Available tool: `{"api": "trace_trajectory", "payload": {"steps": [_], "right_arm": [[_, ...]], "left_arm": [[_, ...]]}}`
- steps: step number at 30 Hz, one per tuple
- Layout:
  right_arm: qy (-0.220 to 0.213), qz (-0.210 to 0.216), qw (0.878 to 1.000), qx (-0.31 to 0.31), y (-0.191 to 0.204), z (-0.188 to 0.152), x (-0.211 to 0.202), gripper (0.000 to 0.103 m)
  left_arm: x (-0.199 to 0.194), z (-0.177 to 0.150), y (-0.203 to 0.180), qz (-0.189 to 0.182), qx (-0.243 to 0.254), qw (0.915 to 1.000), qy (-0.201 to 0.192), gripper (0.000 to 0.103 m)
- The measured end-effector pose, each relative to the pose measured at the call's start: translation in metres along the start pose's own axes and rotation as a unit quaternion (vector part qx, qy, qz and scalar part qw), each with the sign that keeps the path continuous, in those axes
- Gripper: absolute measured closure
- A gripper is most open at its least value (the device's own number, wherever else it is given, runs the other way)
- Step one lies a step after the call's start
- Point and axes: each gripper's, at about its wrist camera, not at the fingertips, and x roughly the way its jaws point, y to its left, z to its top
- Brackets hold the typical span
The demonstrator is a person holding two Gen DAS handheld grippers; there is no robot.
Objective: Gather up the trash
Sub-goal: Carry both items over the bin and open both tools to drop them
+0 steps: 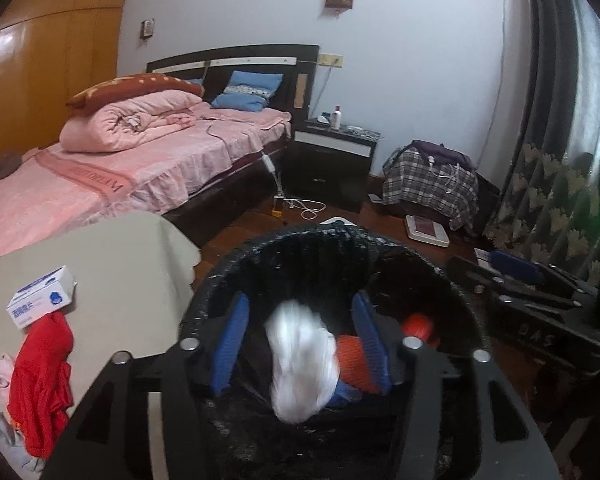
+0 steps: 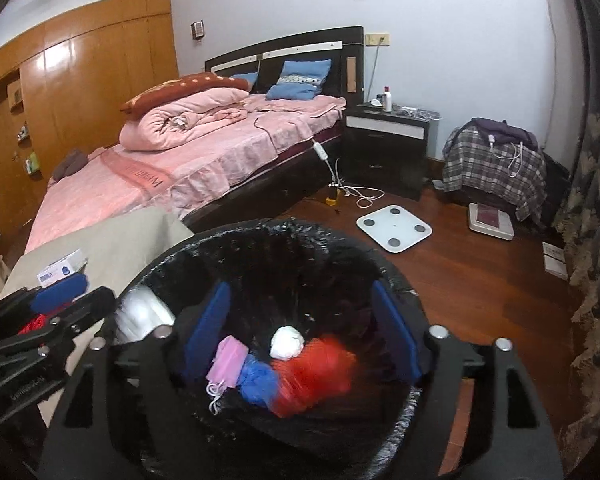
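The left hand-held gripper hangs over the black-lined trash bin, jaws parted, a blurred white wad between them, apparently dropping free; the right hand-held gripper is released and empty above red wrapping; hold both centred until everything lands, then return to the table for the red cloth.

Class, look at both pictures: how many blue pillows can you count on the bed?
2. One large blue pillow leans against the dark headboard on the nightstand side. A second blue pillow peeks out behind the folded pink quilt, mostly hidden. More could lie behind the quilt.
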Motion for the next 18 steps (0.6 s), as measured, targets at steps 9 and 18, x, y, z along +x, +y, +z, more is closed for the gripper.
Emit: {"api": "trace_trajectory", "payload": {"steps": [9, 18], "right_arm": [[0.001, 0.008, 1.000, 0.011, 0.013, 0.000, -0.003, 0.005], [0.005, 0.066, 0.998, -0.018, 0.081, -0.006, -0.003, 0.005]], "left_arm": [[-0.034, -0.008, 0.044, 0.073, -0.023, 0.9968, -0.024, 0.013], [-0.080, -0.042, 0.104, 0.173, -0.042, 0.9837, -0.026, 0.010]]}}
